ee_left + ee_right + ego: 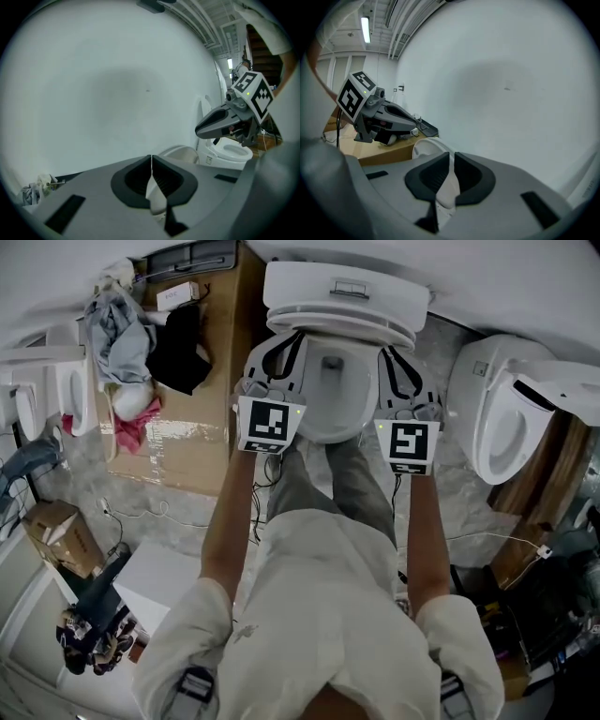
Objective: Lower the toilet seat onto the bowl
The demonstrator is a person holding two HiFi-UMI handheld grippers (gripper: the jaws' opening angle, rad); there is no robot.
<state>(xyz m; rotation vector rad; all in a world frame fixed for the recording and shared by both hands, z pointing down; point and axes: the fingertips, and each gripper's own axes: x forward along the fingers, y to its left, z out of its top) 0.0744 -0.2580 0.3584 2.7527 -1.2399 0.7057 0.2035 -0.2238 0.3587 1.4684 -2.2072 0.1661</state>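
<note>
The white toilet stands straight ahead, with its bowl (pixel 333 390) uncovered and the seat (pixel 337 322) tipped up against the tank (pixel 347 282). My left gripper (pixel 284 337) hovers over the bowl's left rim and my right gripper (pixel 394 352) over its right rim, both pointing at the raised seat. In the left gripper view the jaws (pixel 151 161) are shut tip to tip. The seat's white edge (pixel 180 152) shows beyond them, apart from the pads. In the right gripper view the jaws (pixel 452 159) stand a narrow slit apart, with the white seat (pixel 424 147) behind and nothing gripped.
A second toilet (pixel 511 409) stands at the right beside wooden boards. On the left lie a cardboard sheet (pixel 202 418), a heap of clothes (pixel 122 334) and a black cloth (pixel 178 348). A cardboard box (pixel 61 535) and cables are on the floor. The wall is close behind the tank.
</note>
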